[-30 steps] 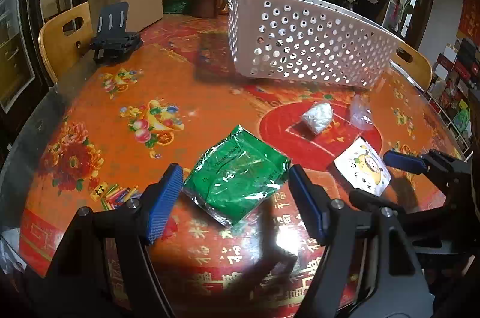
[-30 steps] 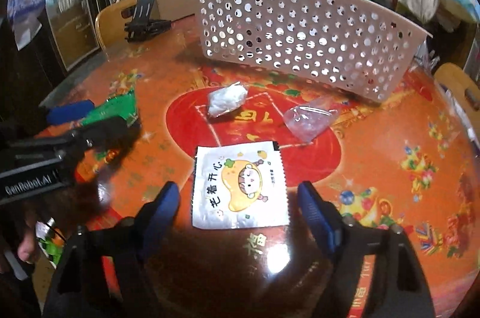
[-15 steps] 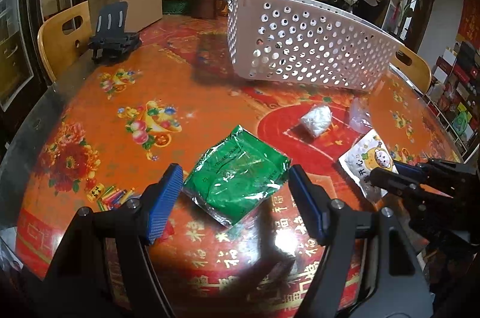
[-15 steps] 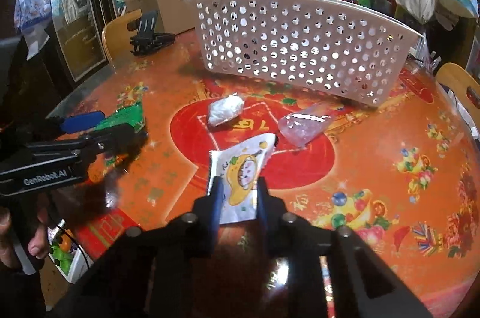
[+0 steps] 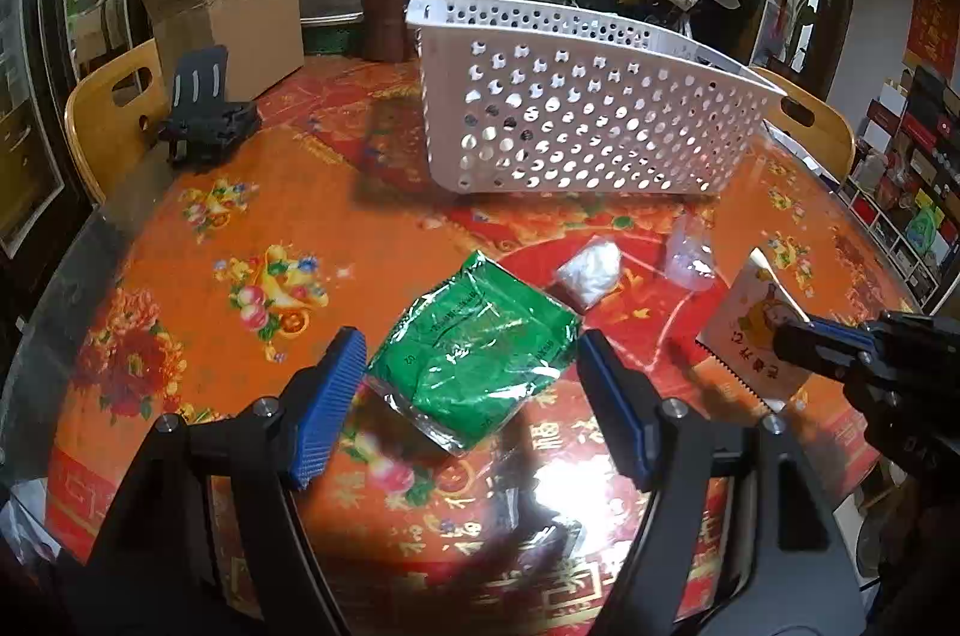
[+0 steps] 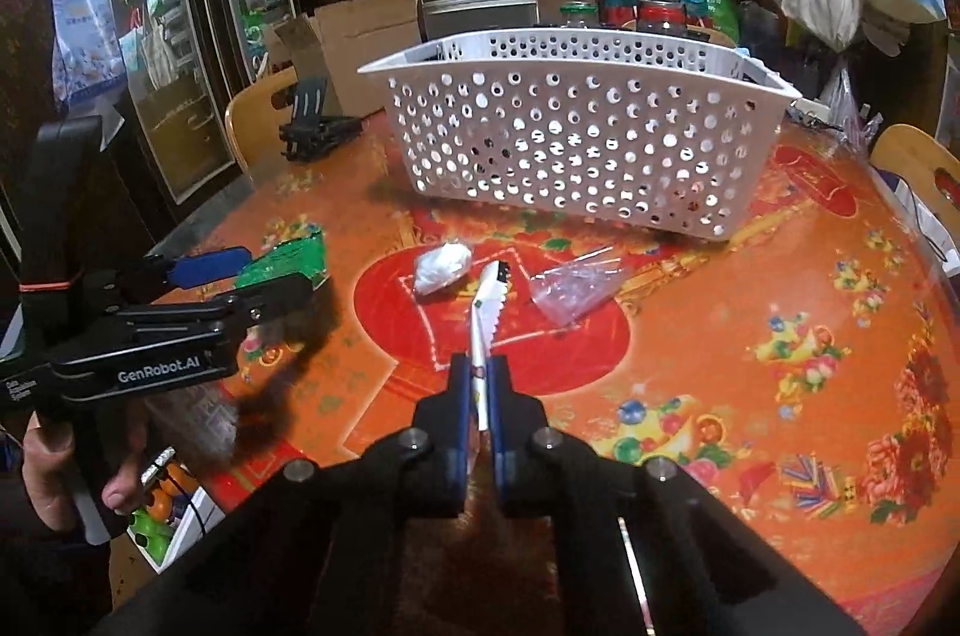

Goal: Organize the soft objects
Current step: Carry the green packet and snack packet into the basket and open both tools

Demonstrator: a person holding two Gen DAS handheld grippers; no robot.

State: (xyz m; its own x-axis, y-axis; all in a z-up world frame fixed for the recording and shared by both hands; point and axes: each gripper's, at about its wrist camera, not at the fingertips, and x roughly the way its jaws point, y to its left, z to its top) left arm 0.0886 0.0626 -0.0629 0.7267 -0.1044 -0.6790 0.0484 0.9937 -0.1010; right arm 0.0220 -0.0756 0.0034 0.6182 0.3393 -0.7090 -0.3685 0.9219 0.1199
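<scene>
My right gripper (image 6: 479, 378) is shut on a white cartoon snack packet (image 6: 487, 309) and holds it edge-up above the table; the packet also shows in the left wrist view (image 5: 747, 330). My left gripper (image 5: 471, 396) is open, its fingers on either side of a green foil packet (image 5: 474, 354) lying flat on the table. A small white bundle (image 5: 591, 271) and a clear plastic bag (image 5: 690, 261) lie beyond. The white perforated basket (image 6: 576, 138) stands at the back of the table.
The round table (image 5: 252, 216) has a red-orange patterned cloth. A black phone stand (image 5: 204, 114) sits at the back left. Wooden chairs (image 5: 111, 114) ring the table. Boxes, jars and hanging bags crowd the space behind the basket.
My right gripper closed on the cartoon packet and lifted it off the table, turning it on edge. My left gripper stayed open over the green packet.
</scene>
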